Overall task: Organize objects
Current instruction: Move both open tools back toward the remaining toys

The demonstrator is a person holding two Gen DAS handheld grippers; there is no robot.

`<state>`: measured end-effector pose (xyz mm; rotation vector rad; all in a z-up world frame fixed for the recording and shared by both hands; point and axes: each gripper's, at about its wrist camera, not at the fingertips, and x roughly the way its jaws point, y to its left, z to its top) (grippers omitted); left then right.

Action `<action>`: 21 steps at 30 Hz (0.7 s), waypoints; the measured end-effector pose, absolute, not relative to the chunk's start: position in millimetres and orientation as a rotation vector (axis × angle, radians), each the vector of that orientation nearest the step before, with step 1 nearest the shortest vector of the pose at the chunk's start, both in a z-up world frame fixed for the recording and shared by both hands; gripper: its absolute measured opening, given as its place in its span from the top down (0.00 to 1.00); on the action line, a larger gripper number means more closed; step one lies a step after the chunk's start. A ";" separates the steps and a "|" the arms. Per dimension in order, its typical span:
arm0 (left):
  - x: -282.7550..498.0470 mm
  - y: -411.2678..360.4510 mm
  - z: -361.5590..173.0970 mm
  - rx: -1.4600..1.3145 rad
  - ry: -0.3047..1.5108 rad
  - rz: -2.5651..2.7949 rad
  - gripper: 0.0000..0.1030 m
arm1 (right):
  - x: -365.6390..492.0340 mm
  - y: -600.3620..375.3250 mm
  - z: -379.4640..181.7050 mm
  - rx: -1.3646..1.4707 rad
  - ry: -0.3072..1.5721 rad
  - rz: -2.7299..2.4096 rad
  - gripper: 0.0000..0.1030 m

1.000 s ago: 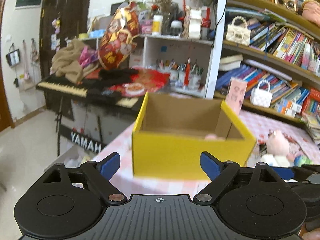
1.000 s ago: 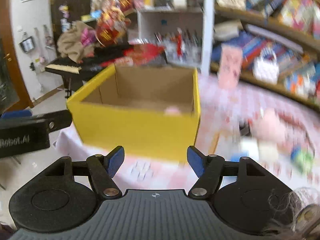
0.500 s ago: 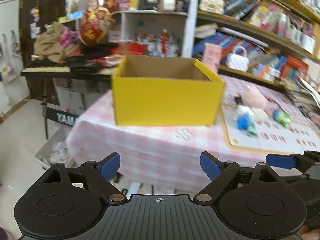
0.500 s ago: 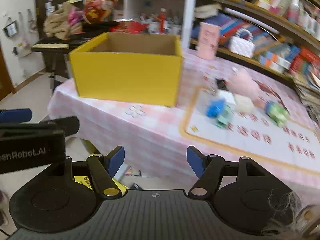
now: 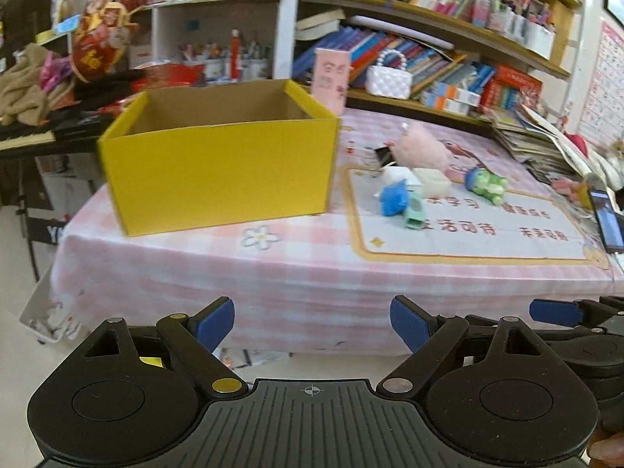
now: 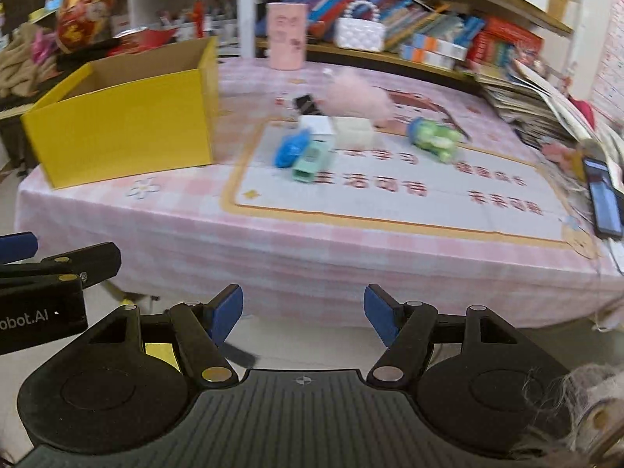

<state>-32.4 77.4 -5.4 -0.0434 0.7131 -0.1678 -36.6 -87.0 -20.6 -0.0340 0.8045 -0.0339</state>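
Note:
A yellow cardboard box (image 5: 218, 171) (image 6: 124, 128) stands open on the table's left part. To its right lie a blue toy (image 5: 392, 199) (image 6: 288, 148), a mint green piece (image 5: 414, 212) (image 6: 310, 162), a white block (image 5: 431, 179) (image 6: 353, 130), a pink plush (image 5: 421, 150) (image 6: 357, 95) and a green figure (image 5: 485, 185) (image 6: 433, 136). My left gripper (image 5: 312, 321) is open and empty, off the table's front edge. My right gripper (image 6: 302, 314) is open and empty, also in front of the table.
The table has a pink checked cloth (image 5: 312, 269) and a printed mat (image 6: 409, 195). A phone (image 6: 604, 202) lies at the right edge. Bookshelves (image 5: 448, 39) stand behind, a pink card (image 5: 329, 78) and a keyboard with clutter (image 5: 39, 124) at left.
Both grippers have pulled back from the yellow box and away from the table, turning right. The toys on the mat have come into view. Both stay open.

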 end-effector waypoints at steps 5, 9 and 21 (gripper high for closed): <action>-16.9 51.8 -7.2 -0.047 0.723 -0.213 0.13 | -31.1 -114.3 -20.2 -0.023 0.813 -0.093 0.35; -5.2 27.4 -6.3 -0.030 0.725 -0.243 0.13 | -23.5 -140.7 -20.3 -0.010 0.820 -0.138 0.35; 32.5 -36.3 -9.9 -0.012 0.741 -0.259 0.14 | 17.3 -208.7 -26.9 0.034 0.868 -0.151 0.35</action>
